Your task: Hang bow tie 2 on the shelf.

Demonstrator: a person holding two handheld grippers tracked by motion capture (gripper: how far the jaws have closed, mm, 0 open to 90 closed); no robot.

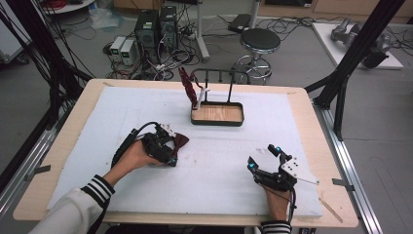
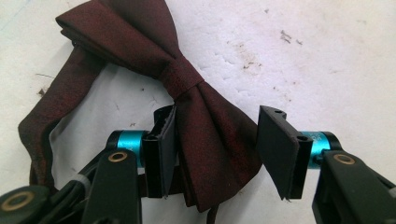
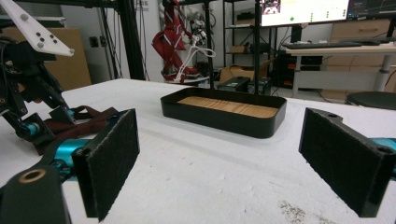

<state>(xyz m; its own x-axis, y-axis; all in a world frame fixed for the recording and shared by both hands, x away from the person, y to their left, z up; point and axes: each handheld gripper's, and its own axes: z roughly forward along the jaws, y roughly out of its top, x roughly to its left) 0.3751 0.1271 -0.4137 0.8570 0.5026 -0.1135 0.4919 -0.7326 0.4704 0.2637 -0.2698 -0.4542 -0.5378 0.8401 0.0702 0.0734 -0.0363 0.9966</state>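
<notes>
A dark red bow tie (image 2: pixel 187 79) with its neck strap lies flat on the white table cover, left of the middle (image 1: pixel 180 141). My left gripper (image 2: pixel 217 126) points down over it with one wing of the bow between its jaws. The left pad (image 2: pixel 161 144) rests against the fabric, while the right pad (image 2: pixel 278 149) stands apart from it. In the high view a hand holds this gripper (image 1: pixel 168 146) at the tie. My right gripper (image 1: pixel 263 157) rests low at the table's front right, open and empty (image 3: pixel 219 140), facing the tray.
A black tray with a wooden floor (image 1: pixel 216 122) stands at the back centre, its rim (image 3: pixel 224 119) ahead of the right gripper. A black rack behind it carries another dark red tie (image 1: pixel 187 83). A stool (image 1: pixel 260 41) and cables lie beyond the table.
</notes>
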